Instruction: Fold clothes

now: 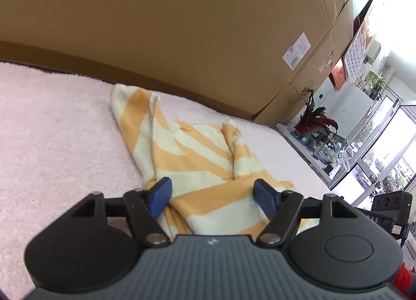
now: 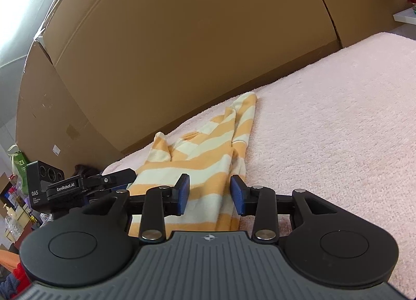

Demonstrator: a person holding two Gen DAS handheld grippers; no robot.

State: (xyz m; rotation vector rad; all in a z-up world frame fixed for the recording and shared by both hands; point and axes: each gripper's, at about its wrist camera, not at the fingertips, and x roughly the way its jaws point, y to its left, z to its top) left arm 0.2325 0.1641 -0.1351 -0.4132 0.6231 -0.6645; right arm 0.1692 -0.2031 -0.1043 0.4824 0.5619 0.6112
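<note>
The striped garment lies part-folded on the pink blanket, near the cardboard boxes. Left tongs wide, right tongs narrower, both empty; next, regrip an edge.

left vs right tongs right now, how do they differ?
Gap: the left tongs stand wide apart; the right tongs are open too, but narrower.
Position: the left tongs straddle the near edge of the striped shirt; the right tongs sit over its side edge, with the pink towel just beside them.
Shared: both have blue pads, point along the shirt toward the cardboard boxes, and neither is pinching fabric.
</note>
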